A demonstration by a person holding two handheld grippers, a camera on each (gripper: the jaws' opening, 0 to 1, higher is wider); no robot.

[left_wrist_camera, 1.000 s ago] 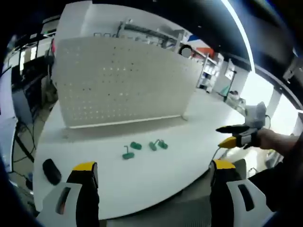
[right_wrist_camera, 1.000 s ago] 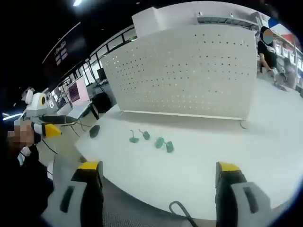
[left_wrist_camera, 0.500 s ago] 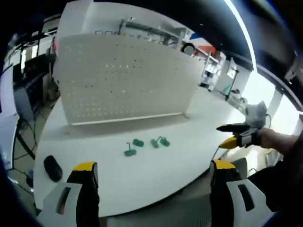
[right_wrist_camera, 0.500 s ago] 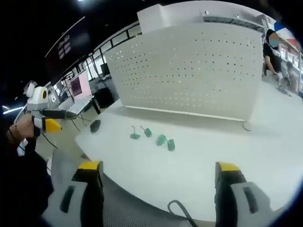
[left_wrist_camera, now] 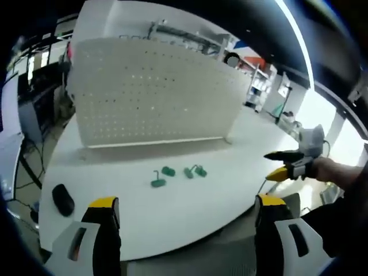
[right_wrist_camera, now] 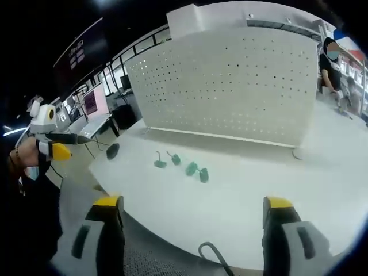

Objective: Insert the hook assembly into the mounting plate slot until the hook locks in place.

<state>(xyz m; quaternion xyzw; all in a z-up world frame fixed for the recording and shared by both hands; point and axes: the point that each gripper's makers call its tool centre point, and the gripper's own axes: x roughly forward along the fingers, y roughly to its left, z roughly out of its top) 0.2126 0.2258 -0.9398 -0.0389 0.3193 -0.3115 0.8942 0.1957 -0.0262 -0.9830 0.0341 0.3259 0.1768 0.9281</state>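
1. so far nothing is grasped: the left gripper (left_wrist_camera: 181, 210) has its jaws spread wide and empty, held back off the near edge of the table (left_wrist_camera: 190, 213). the right gripper (right_wrist_camera: 192, 210) is likewise released and empty, also short of the table edge.
2. four small green hooks (left_wrist_camera: 176, 174) lie loose on the white table, in a short row in front of the pegboard (left_wrist_camera: 149, 92); in the right gripper view the hooks (right_wrist_camera: 179, 166) sit near the middle of the table, well apart from both grippers.
3. risk, as i judge it: the hooks are tiny and lie flat, so a wide jaw coming down a bit off could flick one away or pinch it crooked.
4. two of the hooks lie just beside each other; closing there could take both or knock the neighbour aside.
5. the pegboard stands upright on its own; a hard push at a hole may tip or slide it, since nothing braces it now.
6. a hook gripped at an angle would likely miss the hole or seat without locking.
7. a dark mouse-like object (left_wrist_camera: 63, 199) near the left edge could be bumped on the way in.
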